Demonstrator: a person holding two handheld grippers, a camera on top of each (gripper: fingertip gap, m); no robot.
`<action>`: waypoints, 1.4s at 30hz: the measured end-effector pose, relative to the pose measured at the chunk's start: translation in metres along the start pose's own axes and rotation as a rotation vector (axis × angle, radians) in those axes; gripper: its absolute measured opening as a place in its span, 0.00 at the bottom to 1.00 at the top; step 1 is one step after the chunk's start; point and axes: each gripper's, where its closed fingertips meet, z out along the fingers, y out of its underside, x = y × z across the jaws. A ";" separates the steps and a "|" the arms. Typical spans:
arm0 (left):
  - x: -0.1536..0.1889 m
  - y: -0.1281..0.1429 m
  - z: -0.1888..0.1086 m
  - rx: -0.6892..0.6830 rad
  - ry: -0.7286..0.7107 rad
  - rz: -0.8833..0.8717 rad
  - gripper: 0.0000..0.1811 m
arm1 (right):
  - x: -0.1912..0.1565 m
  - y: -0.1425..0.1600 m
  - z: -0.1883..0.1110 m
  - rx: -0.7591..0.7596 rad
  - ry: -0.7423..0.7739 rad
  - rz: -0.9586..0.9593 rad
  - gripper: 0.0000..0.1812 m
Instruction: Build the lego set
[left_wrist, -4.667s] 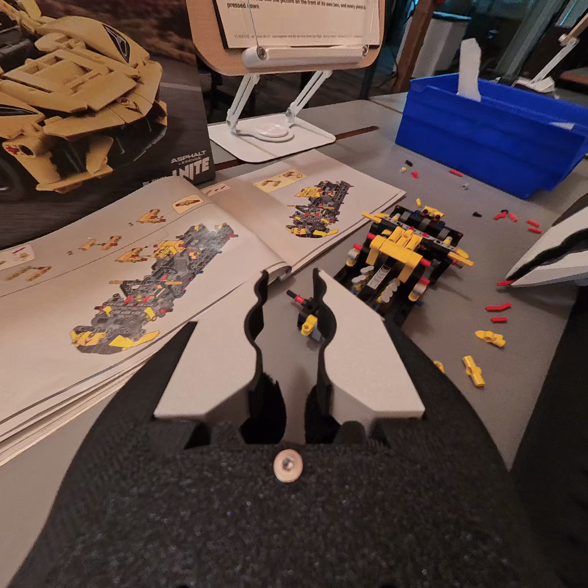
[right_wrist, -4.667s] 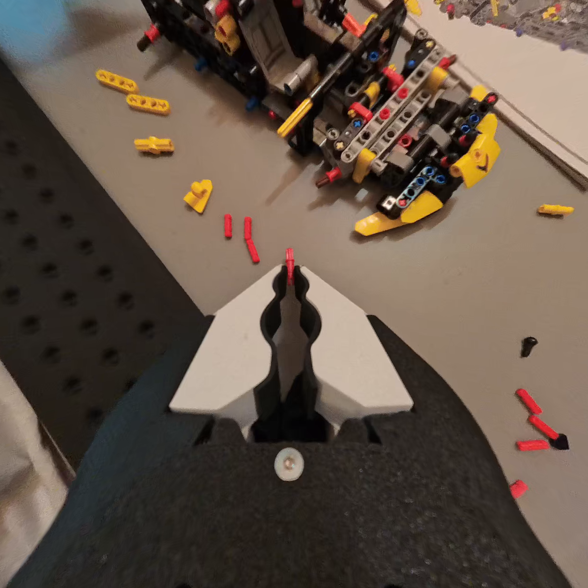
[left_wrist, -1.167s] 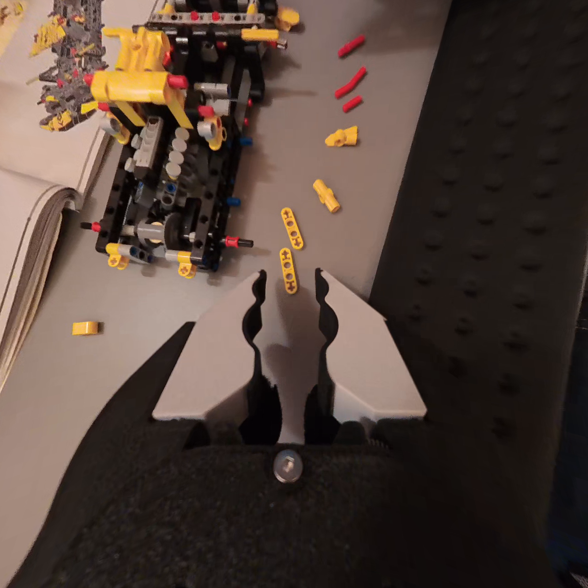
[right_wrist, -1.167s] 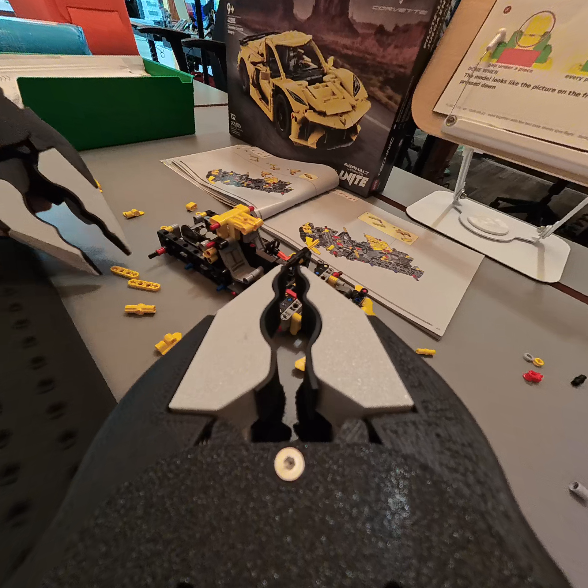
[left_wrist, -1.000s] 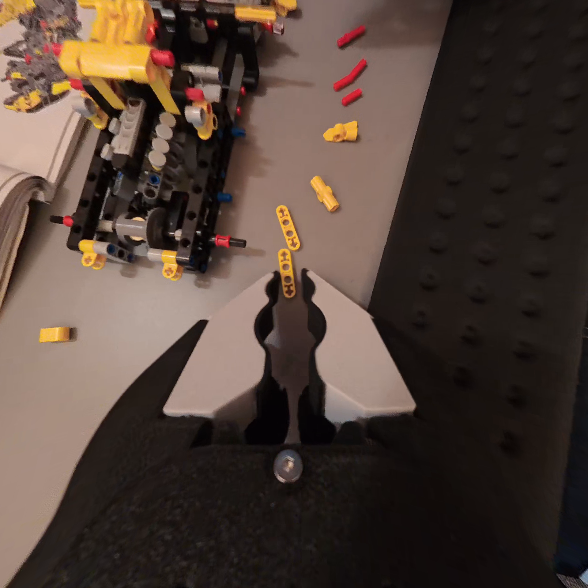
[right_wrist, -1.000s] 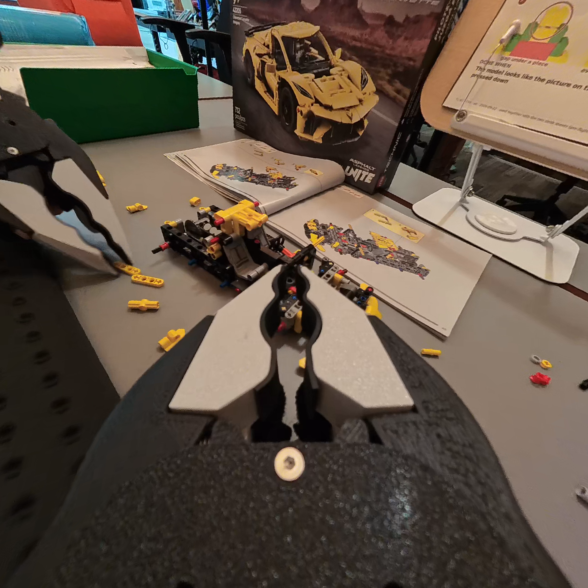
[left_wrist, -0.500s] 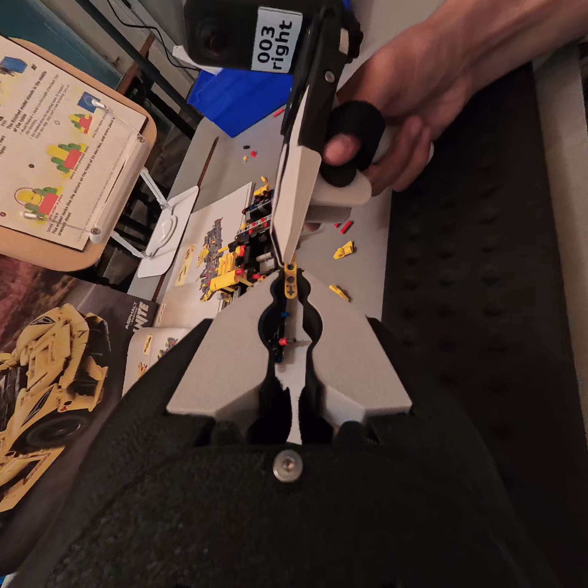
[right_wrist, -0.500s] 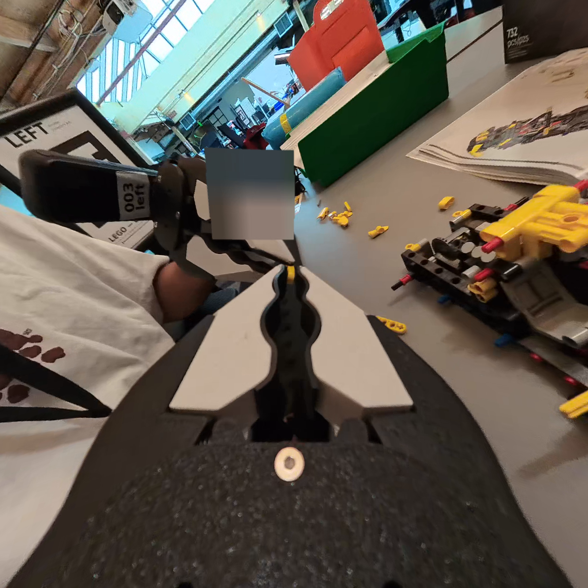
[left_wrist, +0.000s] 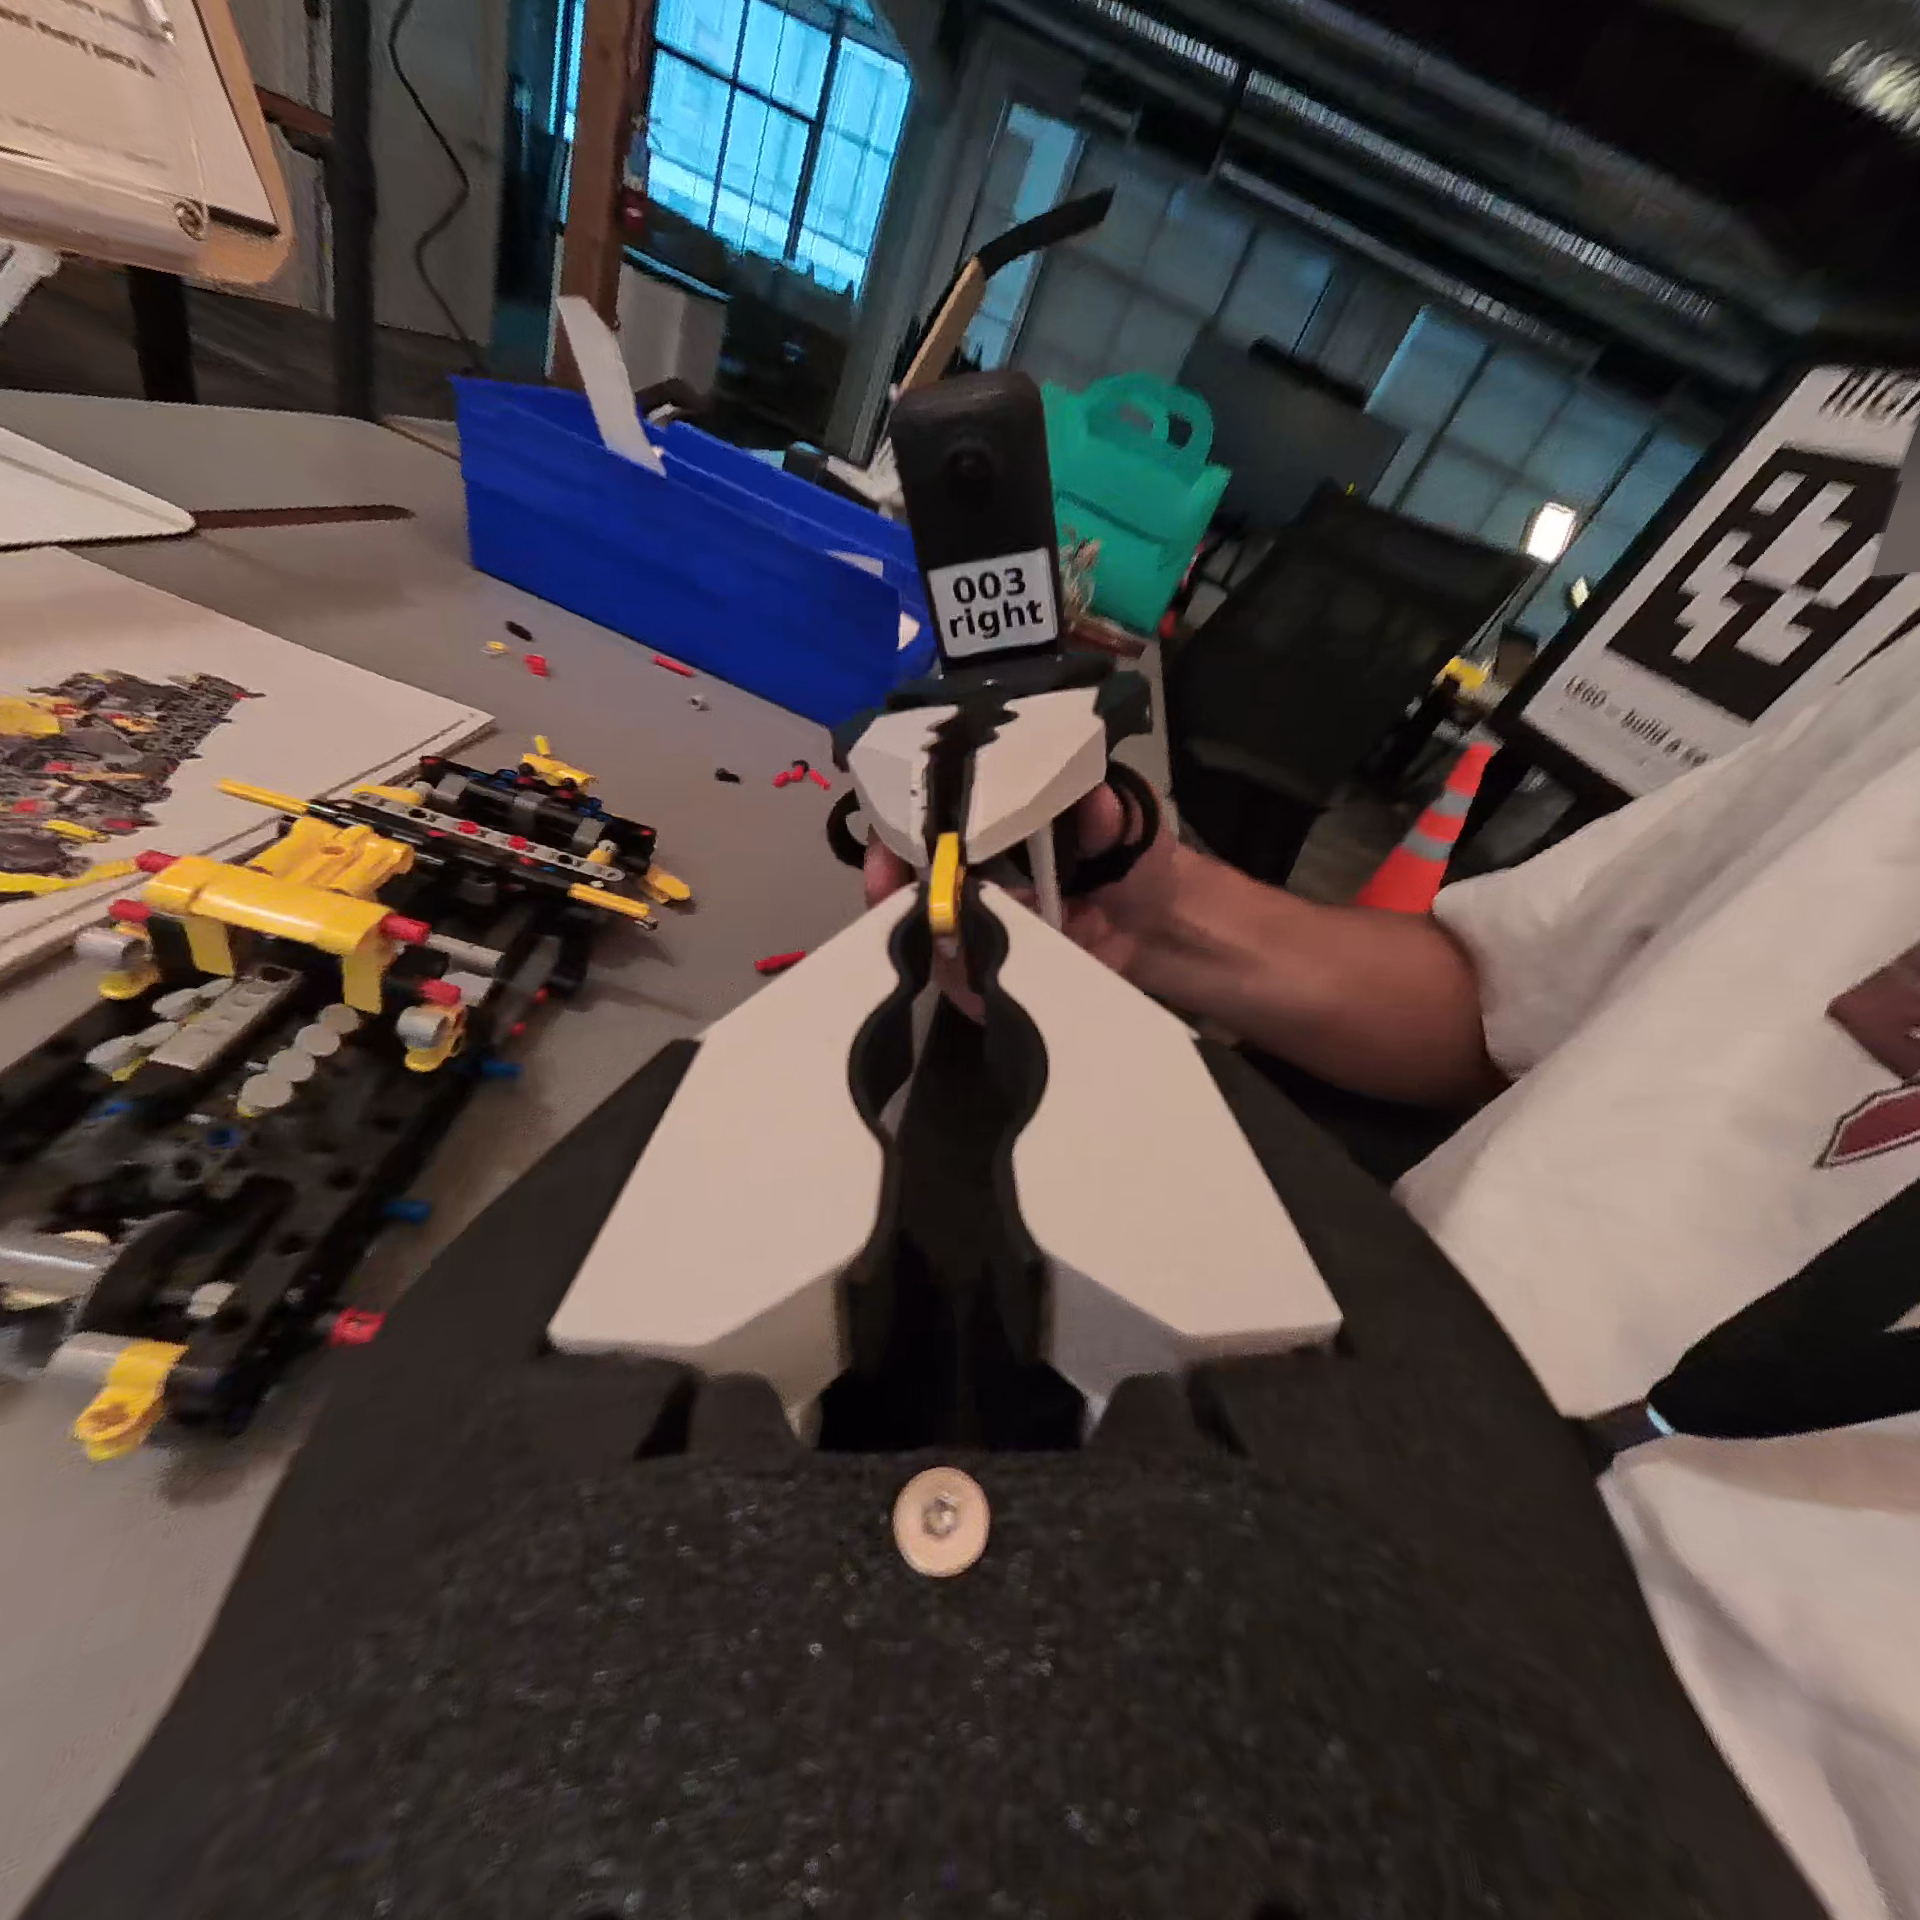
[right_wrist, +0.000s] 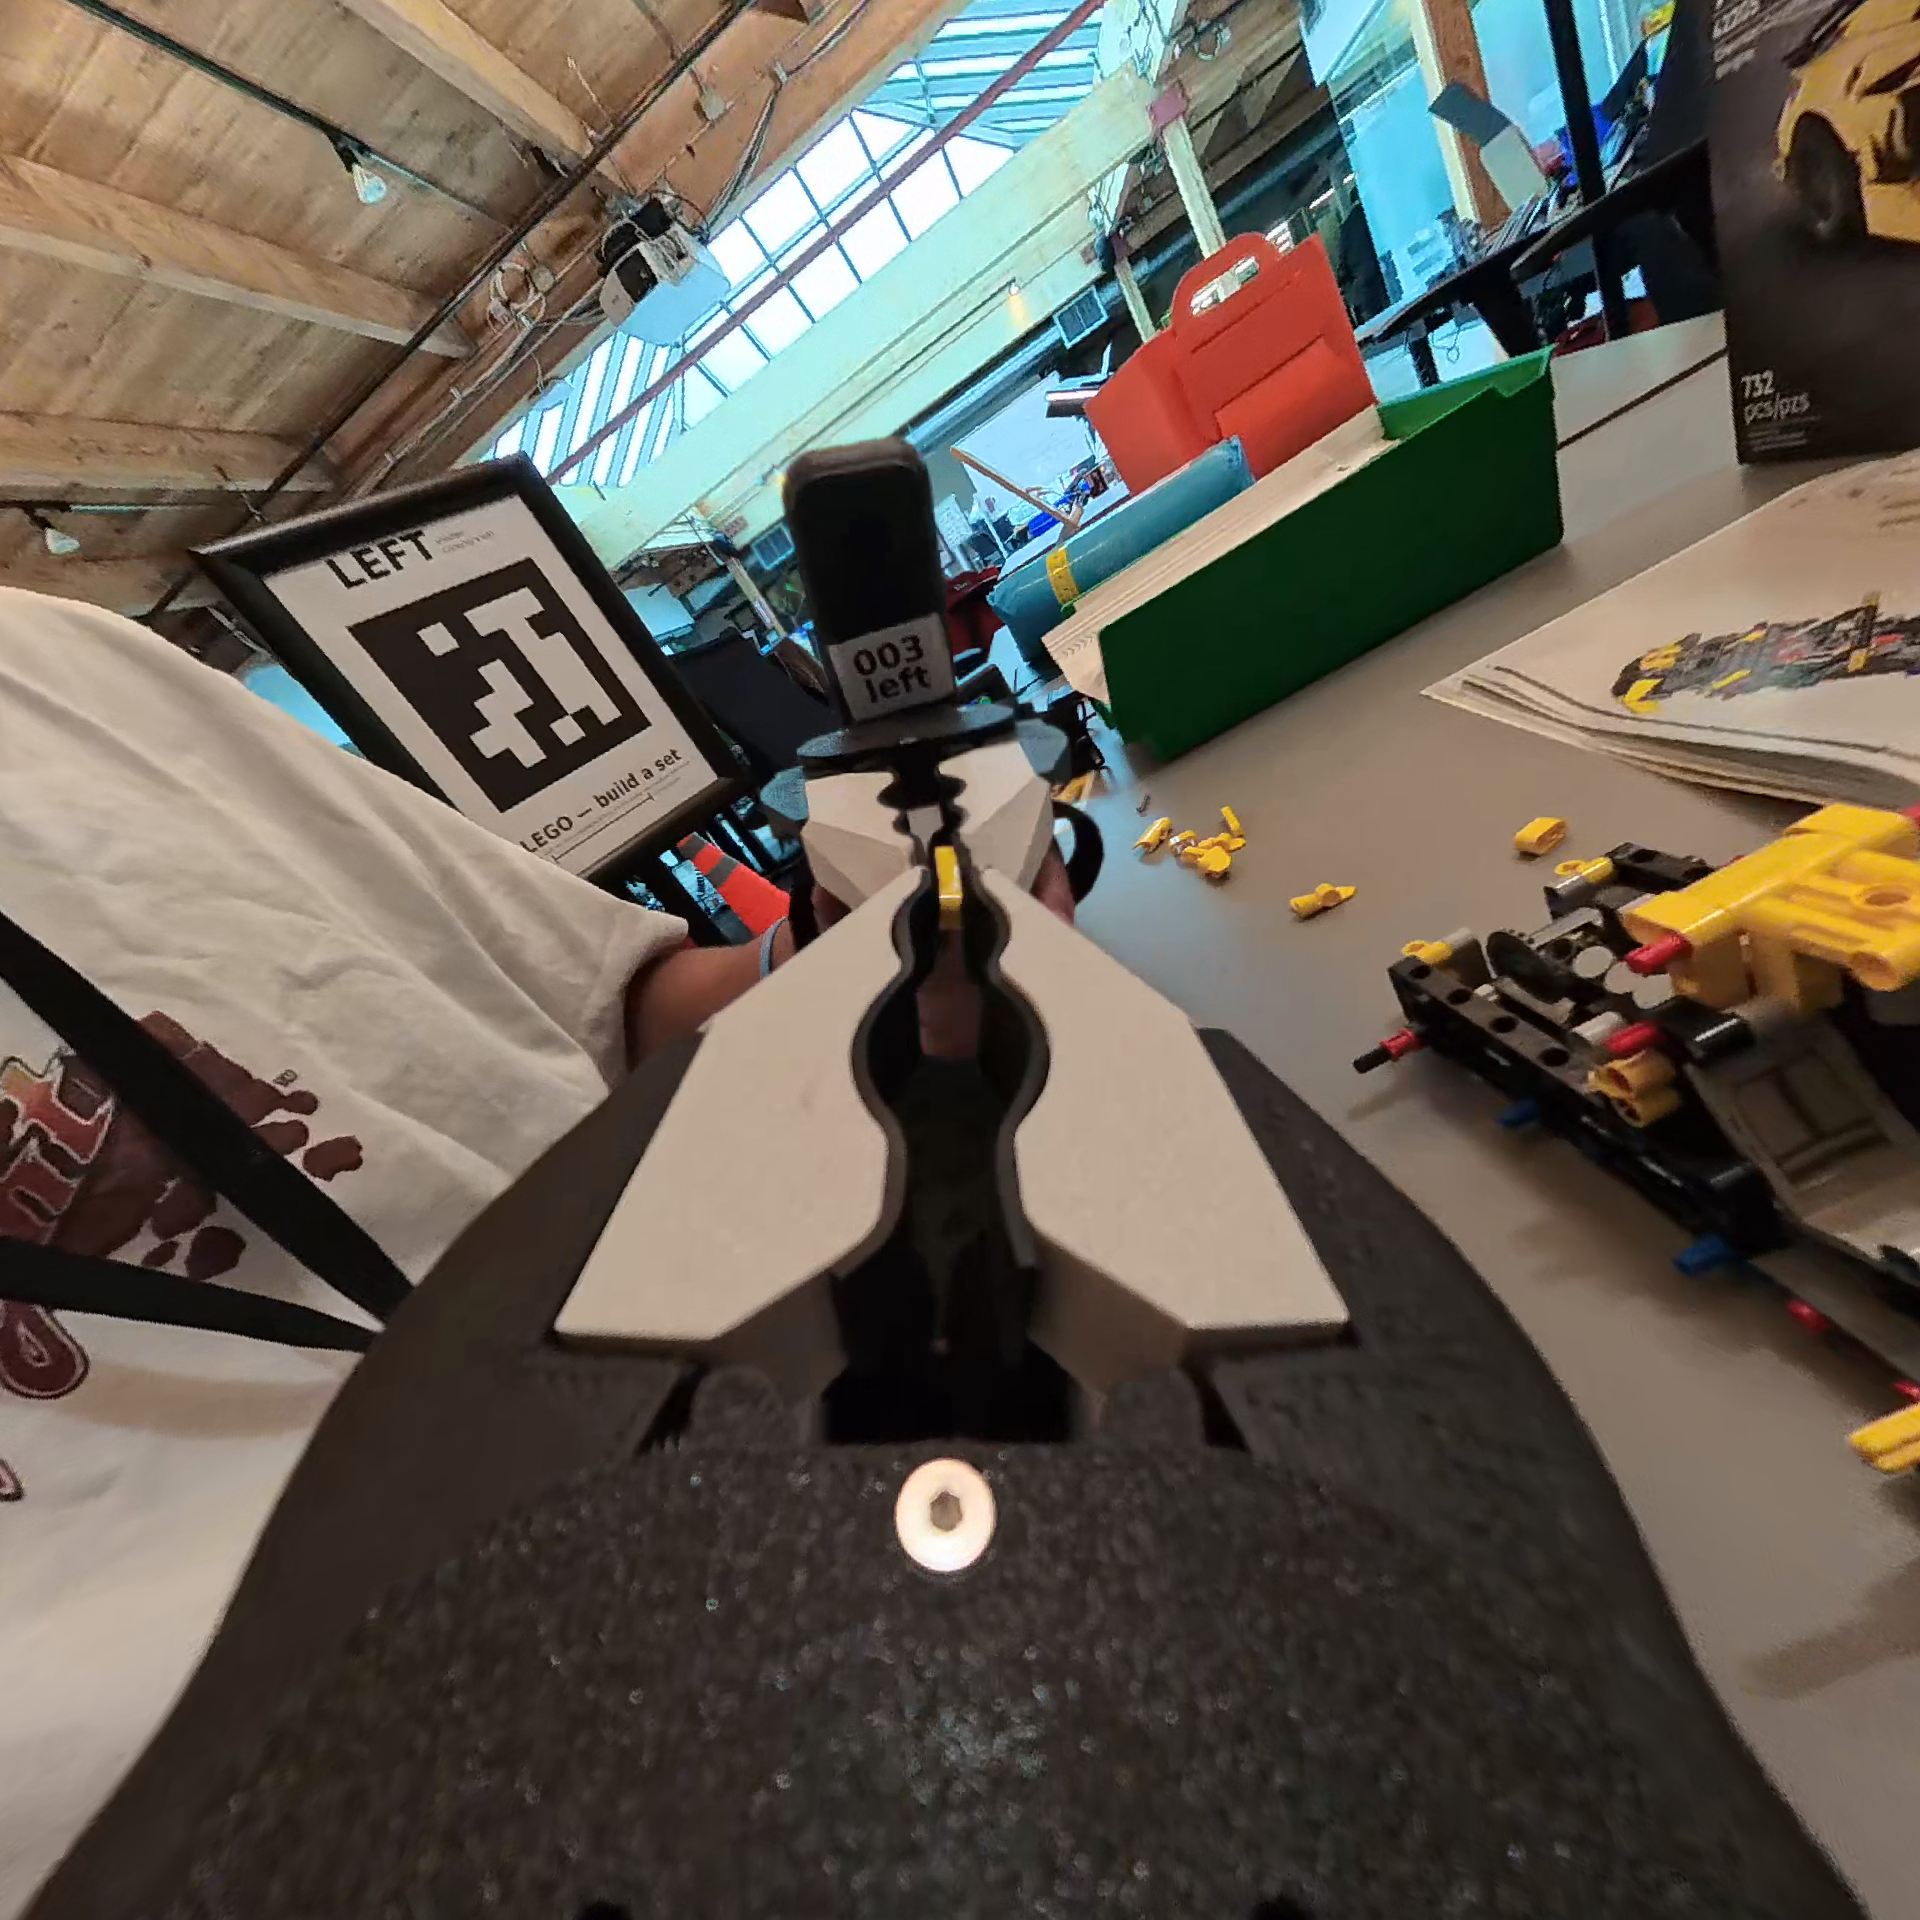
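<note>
Above the tabletop (left_wrist: 748, 883), left claw (left_wrist: 943, 914) and right claw (right_wrist: 943, 883) both pinch one yellow beam (left_wrist: 943, 883); half-built car chassis (left_wrist: 312, 997) remains far from finished.

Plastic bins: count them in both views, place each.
2. The blue bin stands beyond the Lego chassis in the left wrist view; the green bin beyond the loose yellow pieces in the right wrist view. More may be hidden.

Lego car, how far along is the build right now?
Done: the black-and-yellow chassis stands partly assembled. In hand: the left hand-held gripper pinches a yellow beam, tip to tip with the right hand-held gripper. Left: loose yellow pieces lie unattached.
</note>
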 end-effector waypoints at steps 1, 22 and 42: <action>0.001 0.000 0.001 0.019 0.019 -0.035 0.02 | 0.000 0.000 -0.001 -0.003 -0.001 -0.003 0.02; -0.016 -0.007 -0.008 0.135 -0.033 -0.070 0.02 | 0.021 0.005 -0.011 -0.035 0.157 -0.102 0.09; -0.001 0.001 -0.002 0.080 0.061 -0.076 0.02 | 0.002 0.006 -0.005 -0.043 0.024 -0.055 0.01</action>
